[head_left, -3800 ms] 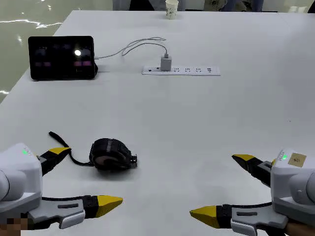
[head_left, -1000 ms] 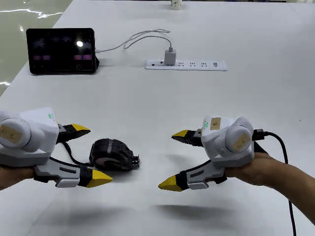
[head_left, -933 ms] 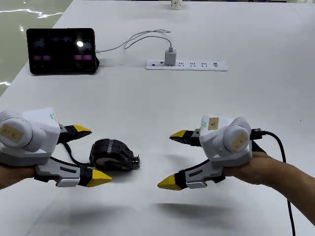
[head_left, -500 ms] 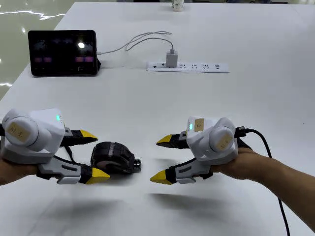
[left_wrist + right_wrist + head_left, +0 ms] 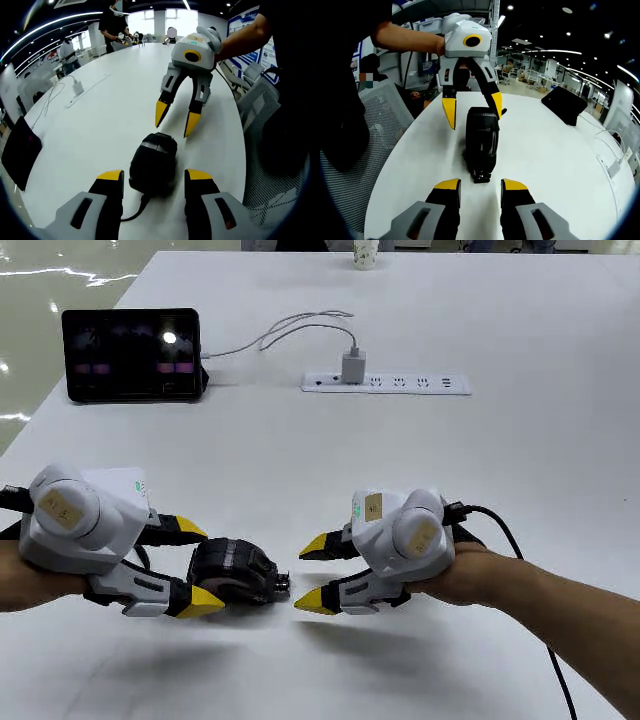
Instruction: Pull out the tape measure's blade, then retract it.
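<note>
A black tape measure (image 5: 235, 570) lies on the white table (image 5: 420, 470), its black strap trailing left. My left gripper (image 5: 198, 566) is open, with one yellow-tipped jaw on each side of the case and small gaps showing in the left gripper view around the tape measure (image 5: 154, 162). My right gripper (image 5: 306, 577) faces it from the right, open, its tips just short of the blade end. In the right gripper view the blade hook (image 5: 481, 176) sits just ahead of my right gripper (image 5: 481, 186), and the left gripper (image 5: 472, 109) straddles the far end of the case.
A dark tablet (image 5: 130, 355) stands at the back left. A white power strip (image 5: 385, 383) with a charger and cable lies mid-table, and a paper cup (image 5: 367, 254) is at the far edge. The table's left edge runs close to my left hand.
Both grippers have closed in on the tape measure. The left came right until its jaws straddle the case, and the right came left up to the blade end. The tape measure stays put.
</note>
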